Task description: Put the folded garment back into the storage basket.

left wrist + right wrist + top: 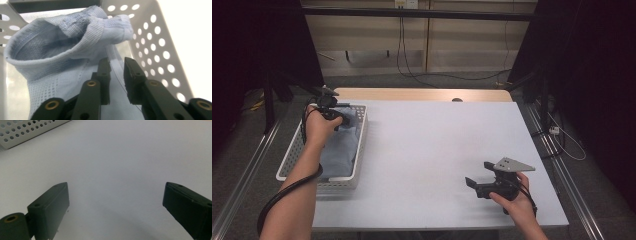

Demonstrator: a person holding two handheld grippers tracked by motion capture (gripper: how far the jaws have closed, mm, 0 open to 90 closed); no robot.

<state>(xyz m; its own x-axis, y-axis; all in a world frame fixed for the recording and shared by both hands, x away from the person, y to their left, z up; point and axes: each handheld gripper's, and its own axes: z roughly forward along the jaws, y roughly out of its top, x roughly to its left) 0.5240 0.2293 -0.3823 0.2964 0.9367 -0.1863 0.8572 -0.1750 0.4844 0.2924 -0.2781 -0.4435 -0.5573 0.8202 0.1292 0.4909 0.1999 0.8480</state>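
A pale blue knitted garment (341,150) lies in a white perforated basket (362,131) at the table's left side. My left gripper (334,116) hangs over the basket's far end, just above the cloth. In the left gripper view its jaws (117,62) stand a narrow gap apart, with the garment's (62,42) ribbed hem bunched behind them and a thin fold of cloth running through the gap; the pads do not press on it. My right gripper (477,175) rests low at the table's front right. Its jaws (117,195) are wide open with nothing between them.
The white table top (427,150) stretches between the basket and the right hand. The basket wall (155,50) rises close on the right of the left jaws, and a corner of the basket (30,130) shows far off in the right gripper view. Cables lie on the floor behind the table.
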